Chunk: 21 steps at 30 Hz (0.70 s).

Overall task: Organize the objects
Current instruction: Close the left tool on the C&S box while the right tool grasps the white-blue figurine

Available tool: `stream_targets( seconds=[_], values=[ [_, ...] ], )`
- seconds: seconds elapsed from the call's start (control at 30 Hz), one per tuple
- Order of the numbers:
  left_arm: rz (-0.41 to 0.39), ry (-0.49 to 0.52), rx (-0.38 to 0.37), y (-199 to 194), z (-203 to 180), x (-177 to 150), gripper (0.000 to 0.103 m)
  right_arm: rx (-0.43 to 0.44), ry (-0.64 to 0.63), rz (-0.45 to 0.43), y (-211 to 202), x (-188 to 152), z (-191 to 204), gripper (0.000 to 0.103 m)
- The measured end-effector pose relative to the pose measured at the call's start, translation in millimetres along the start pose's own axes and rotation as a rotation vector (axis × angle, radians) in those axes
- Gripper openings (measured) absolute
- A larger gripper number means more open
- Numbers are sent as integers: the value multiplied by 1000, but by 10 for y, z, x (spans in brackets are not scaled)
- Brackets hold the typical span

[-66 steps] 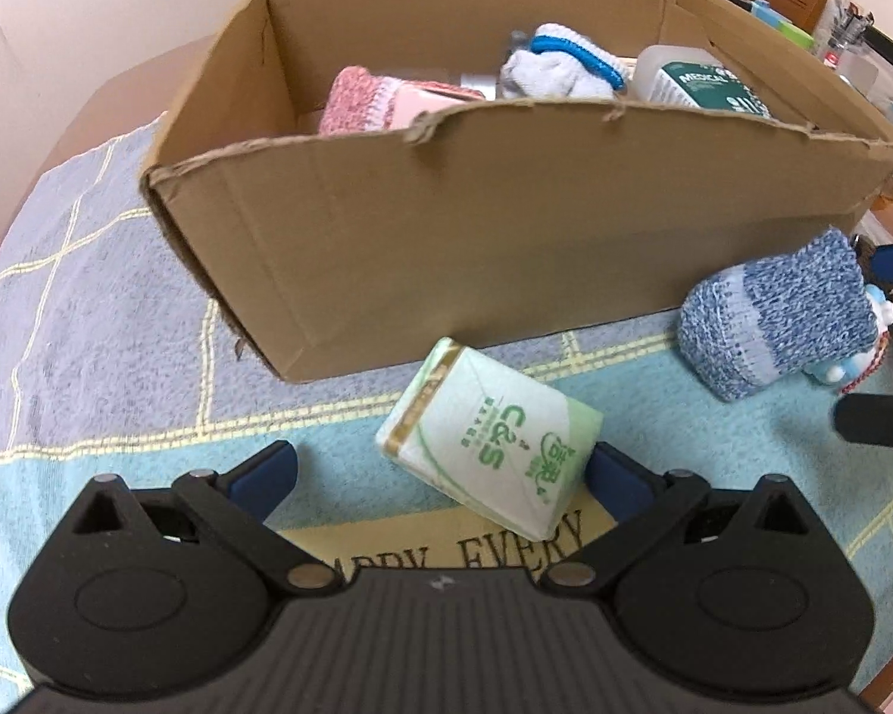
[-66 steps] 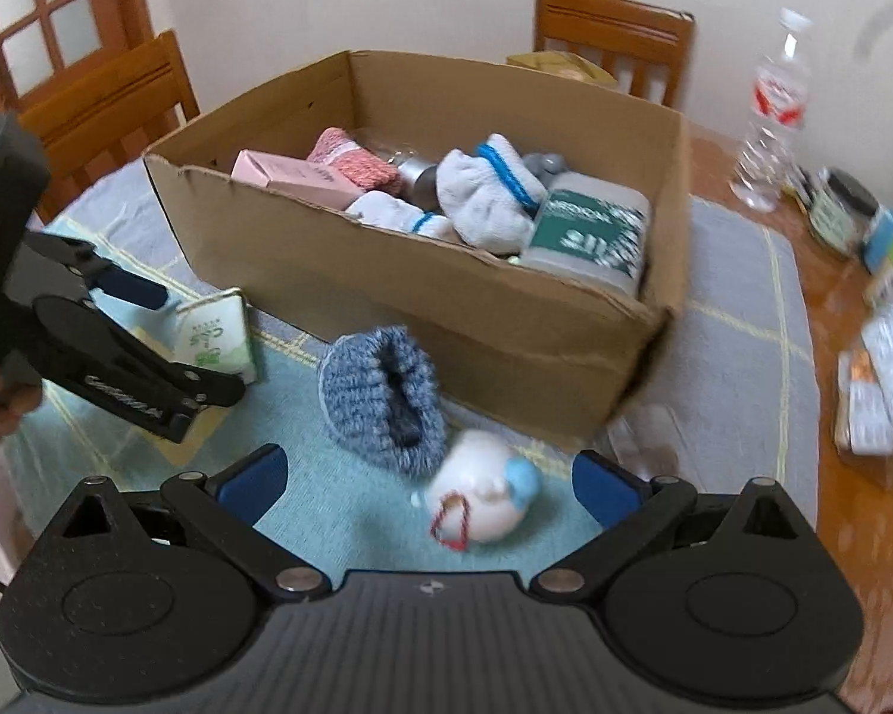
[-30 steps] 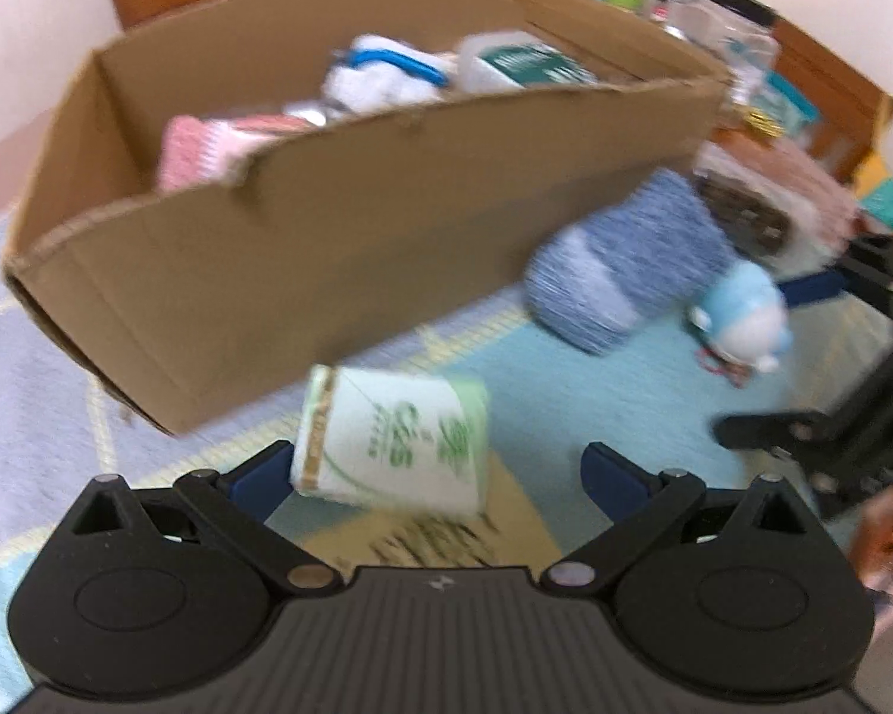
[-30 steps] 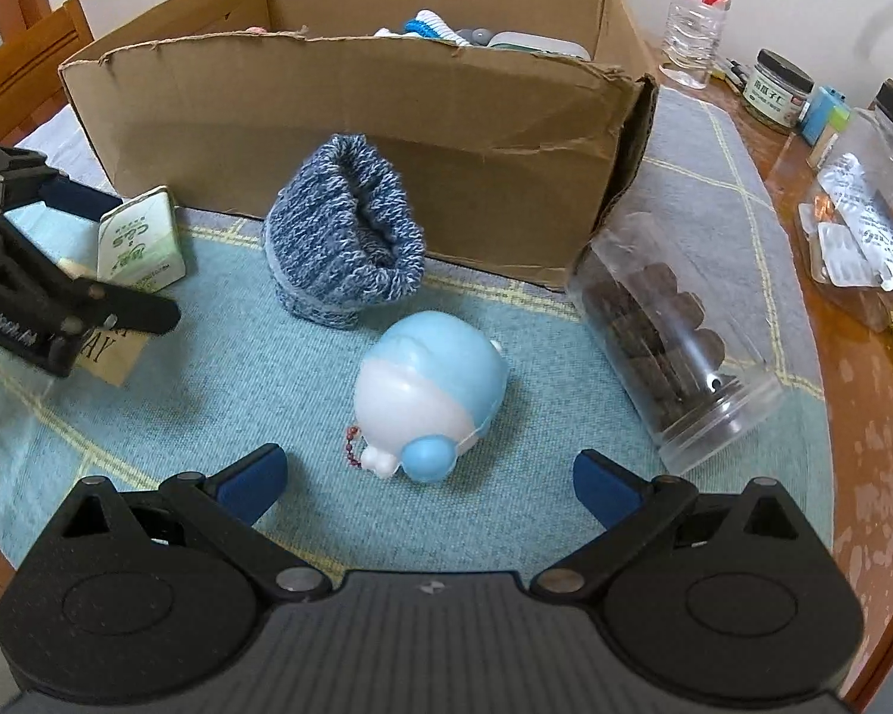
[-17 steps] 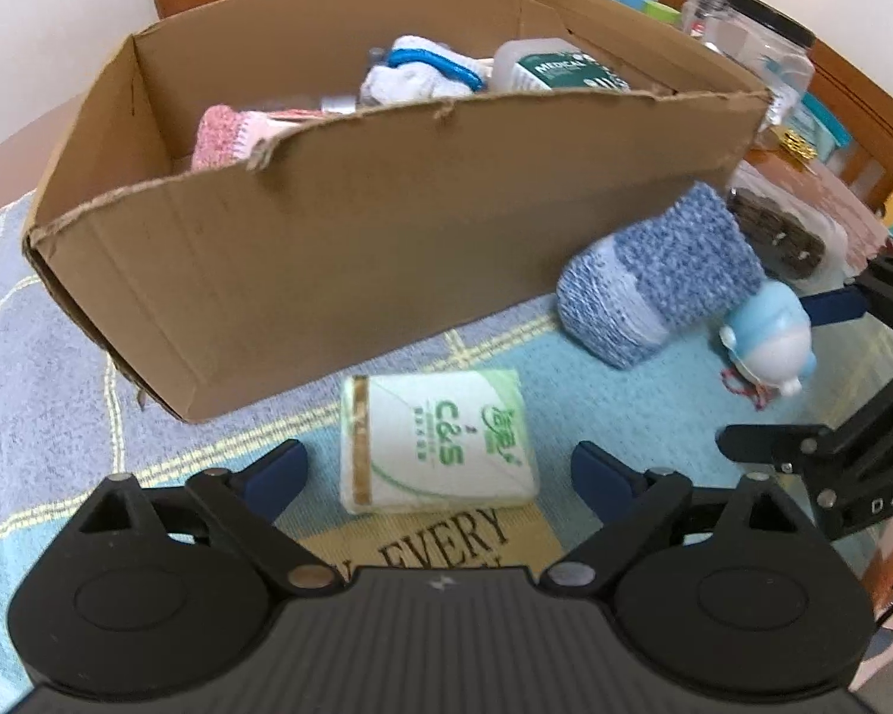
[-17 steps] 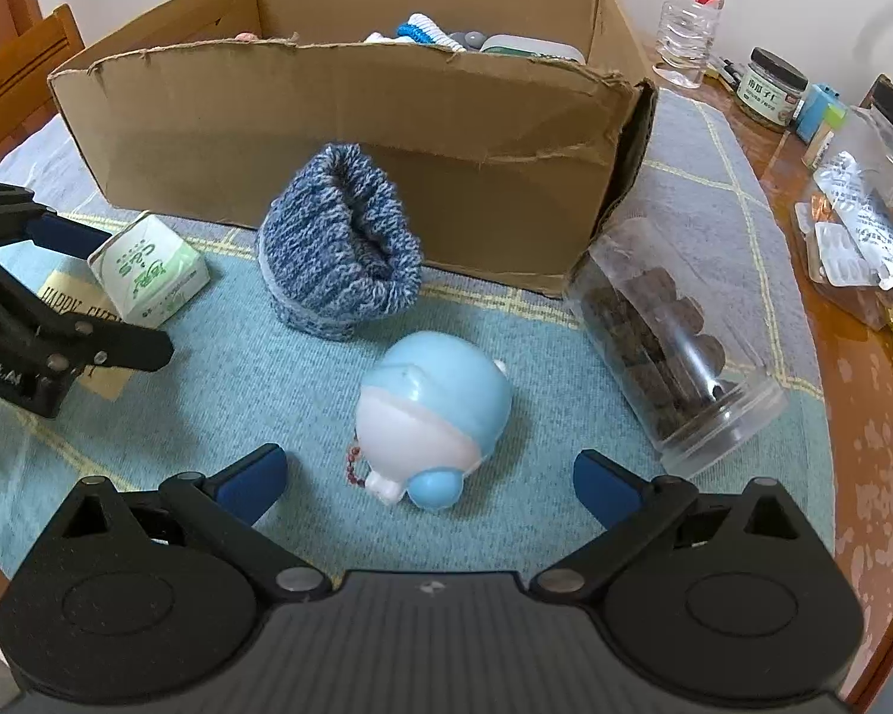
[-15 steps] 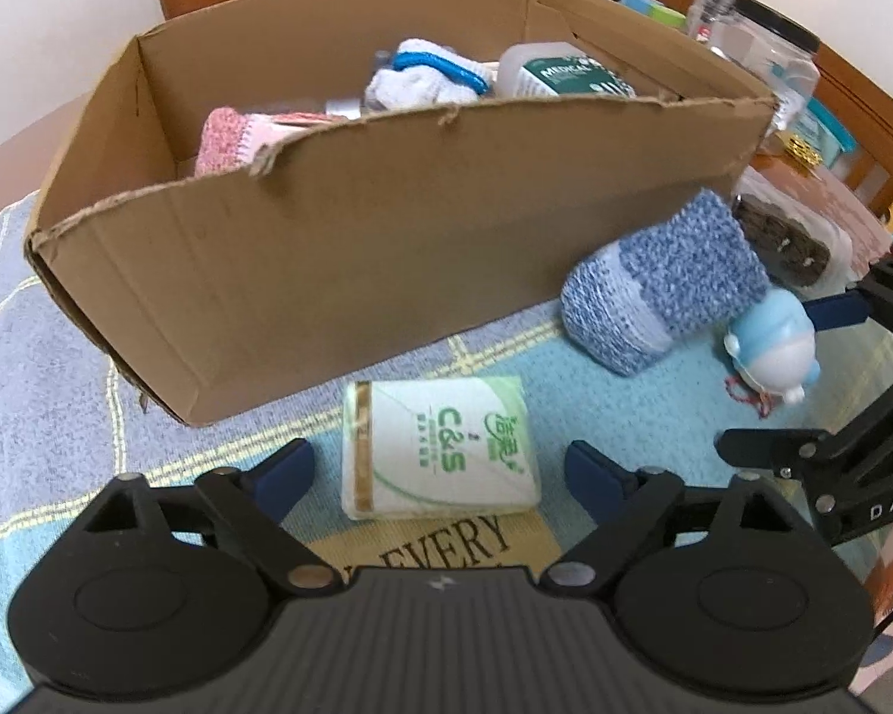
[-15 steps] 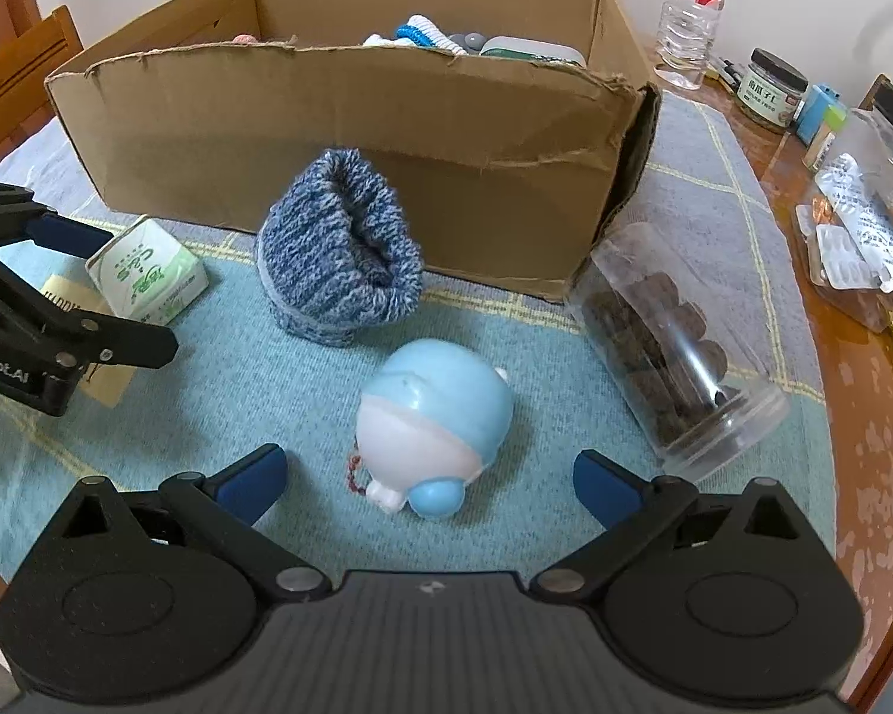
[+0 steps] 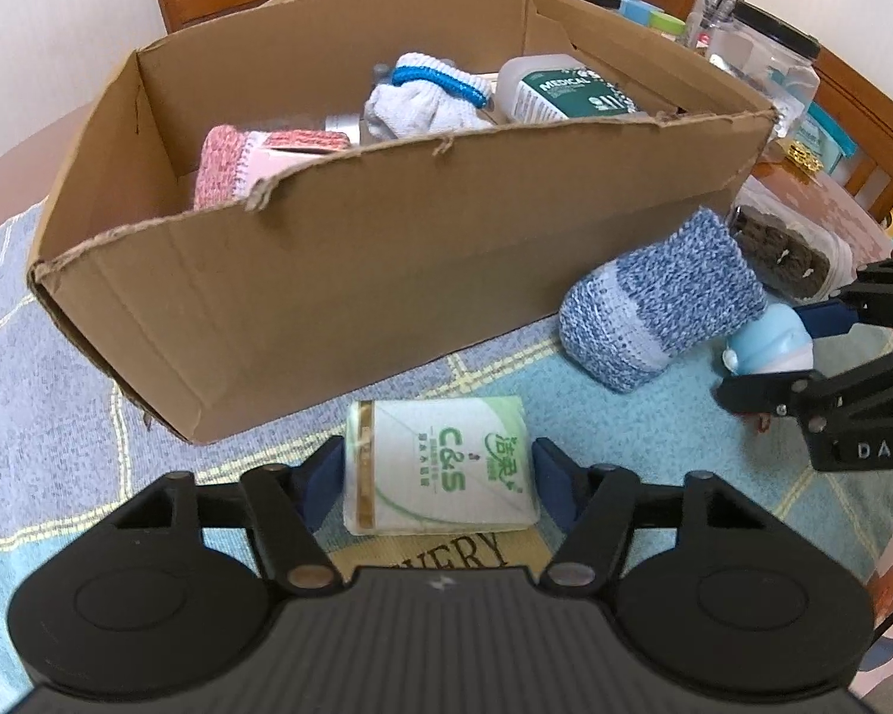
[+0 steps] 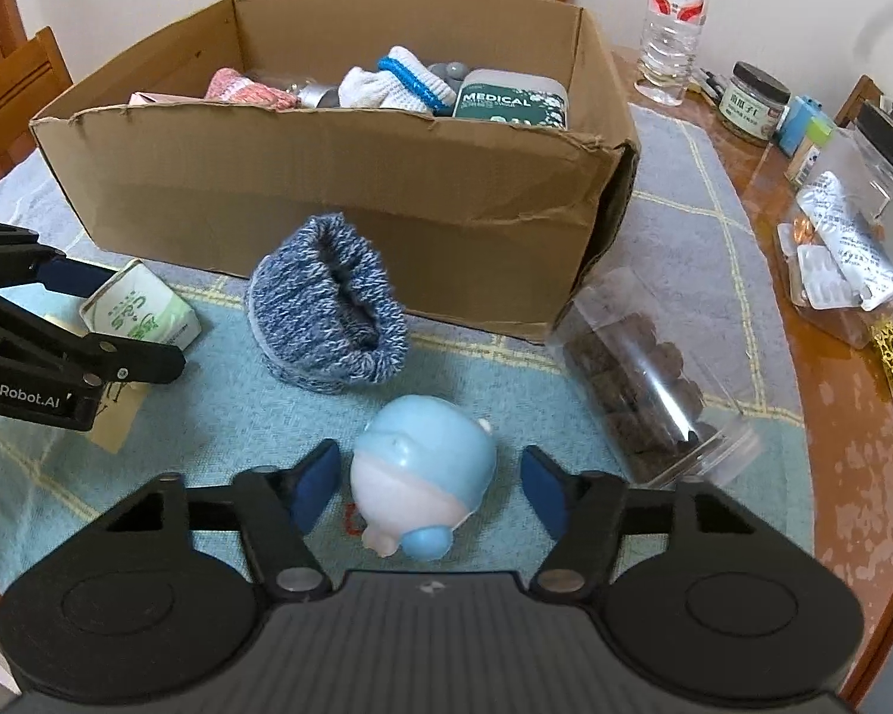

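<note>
the left gripper [image 9: 440,470] is clamped on the green-and-white tissue pack [image 9: 439,465], both blue pads pressed against its ends, the pack lying on the tabletop [image 9: 47,434] just in front of the cardboard box [image 9: 327,273]. the right gripper [image 10: 428,479] is spread partway around the light-blue round toy [image 10: 422,467], with gaps on both sides. the blue knit sock [image 10: 327,312] lies between toy and box.
</note>
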<state>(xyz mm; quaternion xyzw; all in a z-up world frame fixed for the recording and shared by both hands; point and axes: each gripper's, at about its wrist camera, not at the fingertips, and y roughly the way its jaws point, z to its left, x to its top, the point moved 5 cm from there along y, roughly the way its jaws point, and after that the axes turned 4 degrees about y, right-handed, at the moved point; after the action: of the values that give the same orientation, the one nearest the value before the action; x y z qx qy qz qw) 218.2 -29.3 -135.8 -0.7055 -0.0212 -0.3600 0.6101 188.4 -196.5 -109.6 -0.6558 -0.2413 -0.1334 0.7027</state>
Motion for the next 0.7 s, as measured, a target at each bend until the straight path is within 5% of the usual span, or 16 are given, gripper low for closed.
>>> stream_targets(
  seconds=[0.7],
  values=[
    [-15,40,-115,-562,-50,212,64,41,-48,-12,-380,183,-153,50]
  ],
)
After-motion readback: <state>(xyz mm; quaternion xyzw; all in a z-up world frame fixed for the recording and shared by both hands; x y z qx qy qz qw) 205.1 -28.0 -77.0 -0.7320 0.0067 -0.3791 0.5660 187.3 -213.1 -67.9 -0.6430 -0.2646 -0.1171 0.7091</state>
